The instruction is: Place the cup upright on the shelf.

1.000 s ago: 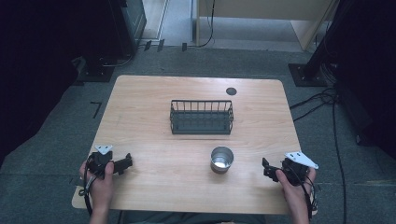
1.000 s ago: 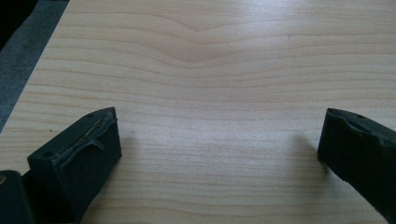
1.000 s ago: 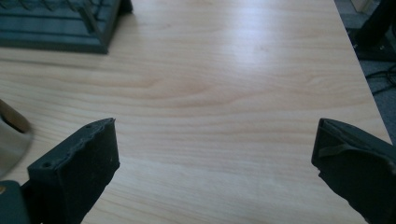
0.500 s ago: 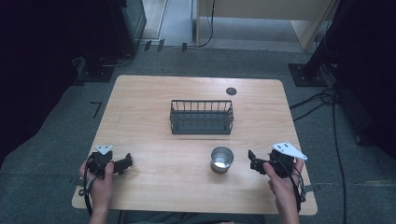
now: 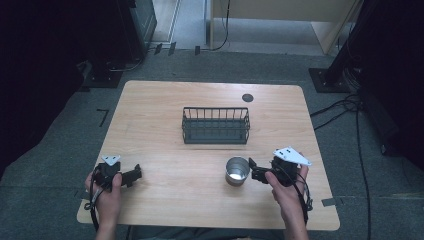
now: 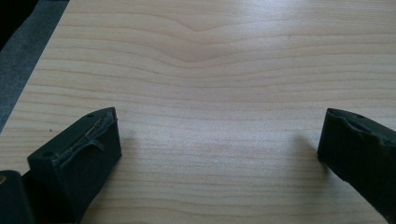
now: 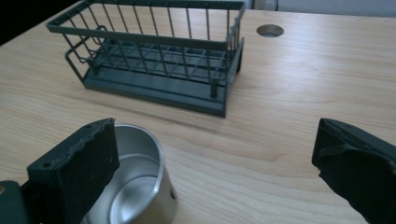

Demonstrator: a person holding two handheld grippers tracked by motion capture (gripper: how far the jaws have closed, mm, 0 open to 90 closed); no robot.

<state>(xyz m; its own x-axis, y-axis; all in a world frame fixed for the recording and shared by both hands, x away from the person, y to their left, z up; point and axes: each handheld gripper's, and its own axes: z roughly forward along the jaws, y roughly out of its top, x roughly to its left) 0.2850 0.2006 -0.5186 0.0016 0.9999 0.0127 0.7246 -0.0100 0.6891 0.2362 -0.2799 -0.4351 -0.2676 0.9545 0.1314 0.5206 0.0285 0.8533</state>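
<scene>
Moving in from the right edge, the right gripper [image 5: 253, 172] now sits just beside the metal cup [image 5: 237, 171], its fingers [image 7: 79, 158] spread wide and released, one at the cup's rim. On the wooden surface [image 5: 150, 135], a dark wire basket [image 5: 216, 125] stands behind the cup, near the middle. At the front left, the left gripper [image 5: 134, 175] rests with fingers [image 6: 79, 149] released, holding nothing.

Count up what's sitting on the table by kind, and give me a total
Metal cup: 1
Wire rack: 1
Grippers, one held in each hand: 2, left gripper and right gripper
Total: 4
</scene>
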